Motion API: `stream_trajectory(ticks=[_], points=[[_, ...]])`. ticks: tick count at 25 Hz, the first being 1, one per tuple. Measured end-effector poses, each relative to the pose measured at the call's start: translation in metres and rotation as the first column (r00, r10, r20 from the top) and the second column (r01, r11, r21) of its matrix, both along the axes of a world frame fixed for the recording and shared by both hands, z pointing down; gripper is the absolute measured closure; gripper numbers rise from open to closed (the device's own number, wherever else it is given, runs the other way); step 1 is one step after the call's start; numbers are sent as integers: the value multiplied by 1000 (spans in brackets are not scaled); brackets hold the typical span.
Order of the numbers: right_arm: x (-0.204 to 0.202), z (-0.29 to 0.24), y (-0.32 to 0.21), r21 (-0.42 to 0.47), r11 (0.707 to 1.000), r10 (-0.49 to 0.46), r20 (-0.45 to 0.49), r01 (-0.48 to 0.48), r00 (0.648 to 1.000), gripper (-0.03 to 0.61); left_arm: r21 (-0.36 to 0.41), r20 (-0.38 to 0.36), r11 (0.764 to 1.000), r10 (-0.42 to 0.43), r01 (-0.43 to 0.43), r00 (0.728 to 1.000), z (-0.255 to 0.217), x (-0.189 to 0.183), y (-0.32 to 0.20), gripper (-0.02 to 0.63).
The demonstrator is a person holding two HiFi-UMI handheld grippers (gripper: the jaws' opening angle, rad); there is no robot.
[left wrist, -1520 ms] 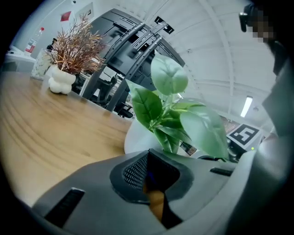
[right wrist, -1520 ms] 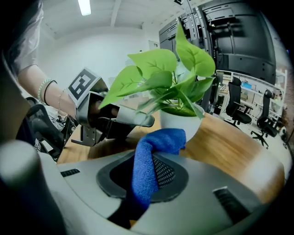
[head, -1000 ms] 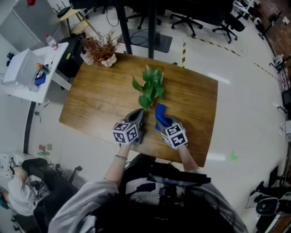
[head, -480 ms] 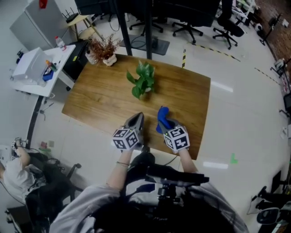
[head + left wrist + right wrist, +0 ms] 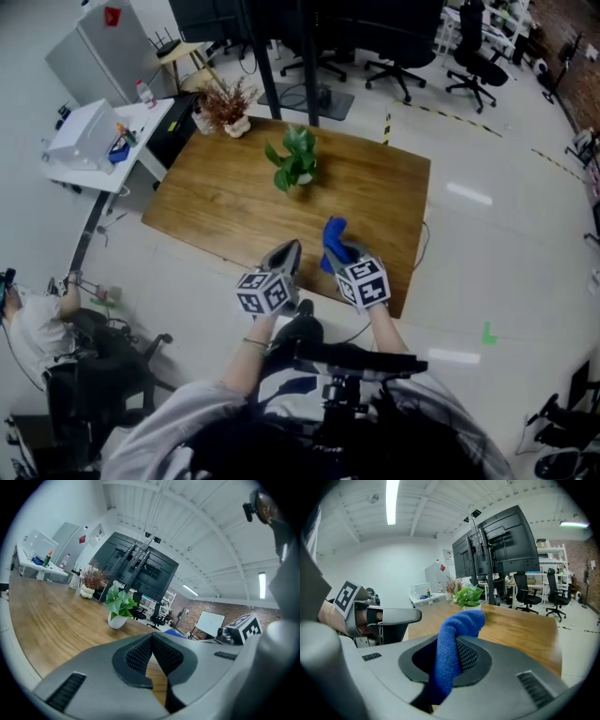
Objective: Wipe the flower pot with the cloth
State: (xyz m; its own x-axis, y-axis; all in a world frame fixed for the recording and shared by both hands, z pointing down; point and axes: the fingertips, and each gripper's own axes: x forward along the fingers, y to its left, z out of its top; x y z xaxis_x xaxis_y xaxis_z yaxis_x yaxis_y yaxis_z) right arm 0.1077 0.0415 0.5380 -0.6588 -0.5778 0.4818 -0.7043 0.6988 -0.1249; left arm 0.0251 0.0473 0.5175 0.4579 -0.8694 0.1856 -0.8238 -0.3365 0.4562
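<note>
Right tool [image 5: 341, 251] is pinching the blue cloth [image 5: 332, 232]; left tool [image 5: 285, 251] is pressed together, empty, both hovering lower centre at the worktop [image 5: 216, 206] edge. Flower pot [image 5: 302, 178] is sitting well apart, upper centre. Best: reaching in low, wiping under the leaves.

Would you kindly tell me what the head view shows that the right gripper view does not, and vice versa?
Only the head view shows the full outline of the wooden table, a person seated at the lower left and a green floor mark. Only the right gripper view shows the ceiling light and how the blue cloth is pinched between the jaws of the right hand-held gripper. Both show the flower pot, the cloth and the left hand-held gripper.
</note>
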Motion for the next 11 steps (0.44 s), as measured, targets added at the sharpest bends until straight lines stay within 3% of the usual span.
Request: stream_trajectory(ticks=[11], points=[[24, -16, 43, 24, 1000, -5, 23, 5, 1000, 509, -2, 20, 1000, -5, 5, 1000, -2, 23, 49, 607]])
